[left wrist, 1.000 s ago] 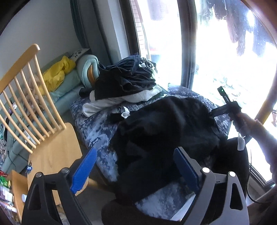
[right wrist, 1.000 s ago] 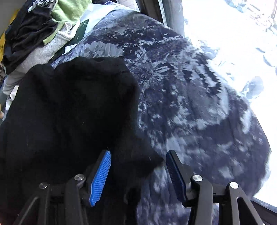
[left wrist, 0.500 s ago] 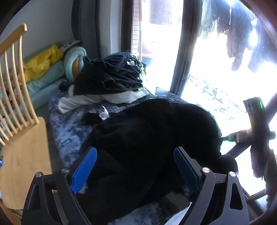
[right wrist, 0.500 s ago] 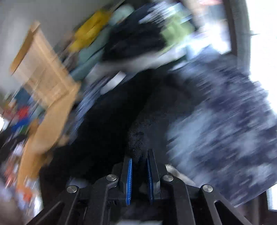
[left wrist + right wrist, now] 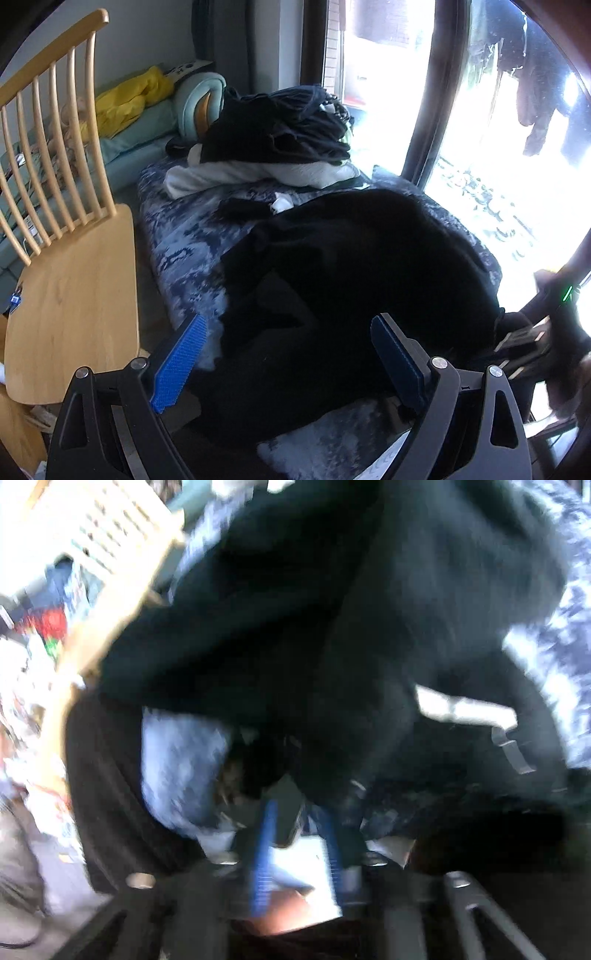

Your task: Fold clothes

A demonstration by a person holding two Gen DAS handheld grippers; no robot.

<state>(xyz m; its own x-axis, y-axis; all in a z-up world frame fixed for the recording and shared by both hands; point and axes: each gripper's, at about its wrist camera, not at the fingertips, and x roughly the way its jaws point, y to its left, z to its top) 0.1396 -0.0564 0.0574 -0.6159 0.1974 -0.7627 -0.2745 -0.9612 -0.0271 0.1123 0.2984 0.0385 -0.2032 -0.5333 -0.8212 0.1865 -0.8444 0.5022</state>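
**Inspector:** On the patterned blue mattress (image 5: pixel 184 236), what lay where?

**Assistant:** The black garment (image 5: pixel 351 266) covered most of it, bunched, with a fold thrown over. Its long axis ran from the near left edge towards the far right, by the window (image 5: pixel 480 166). Behind it sat a pile of clothes (image 5: pixel 280 140); a wooden chair (image 5: pixel 70 266) stood to the left.

**Inspector:** Which step was in hand?

**Assistant:** By my judgement, an early fold: one side appeared doubled across the body, not yet flattened.

**Inspector:** And the claws?

**Assistant:** The left gripper (image 5: pixel 288 362) hovered over the near edge, jaws wide apart and empty. The right gripper (image 5: pixel 295 853) was blurred; its jaws were opening, and I could not tell whether cloth remained between them.

**Inspector:** The next move?

**Assistant:** Probably a grasp on the near hem by the left, then smoothing.
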